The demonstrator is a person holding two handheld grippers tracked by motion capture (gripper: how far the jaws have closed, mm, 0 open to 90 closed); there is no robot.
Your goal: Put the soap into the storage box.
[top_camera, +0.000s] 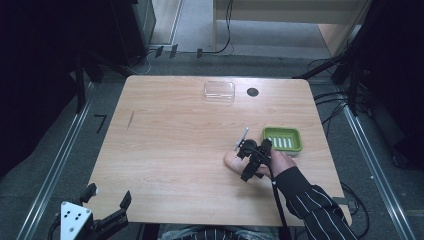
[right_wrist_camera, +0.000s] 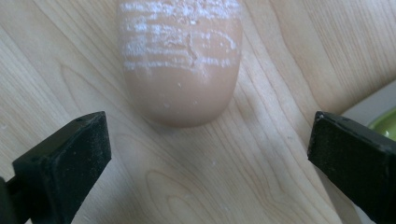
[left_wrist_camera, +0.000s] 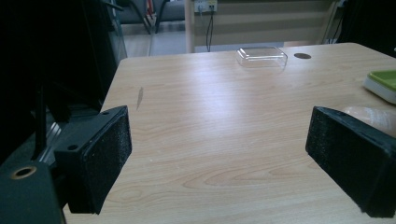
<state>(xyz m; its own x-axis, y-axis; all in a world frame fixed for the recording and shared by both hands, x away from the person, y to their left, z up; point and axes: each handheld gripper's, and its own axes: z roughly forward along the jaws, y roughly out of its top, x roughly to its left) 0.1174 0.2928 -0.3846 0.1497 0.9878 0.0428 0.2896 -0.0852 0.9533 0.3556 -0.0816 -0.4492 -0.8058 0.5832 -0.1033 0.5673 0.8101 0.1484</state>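
A tan bread roll (right_wrist_camera: pixel 180 60) lies on the table (top_camera: pixel 170 150), right of the middle and near the front edge. The right gripper (top_camera: pixel 250 159) hangs just above it, jaws spread wide and holding nothing. A green dish (top_camera: pixel 283 139) sits just to the right. The left gripper (top_camera: pixel 107 202) waits at the near left corner, jaws also apart.

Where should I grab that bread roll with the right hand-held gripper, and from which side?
Take the bread roll across its narrow width, near the rounded end, coming straight down from above. It lies flat on the table, and the right hand-held gripper already hangs over it with its jaws open wider than the roll. Squeeze lightly, since it looks soft. The green dish sits close alongside.
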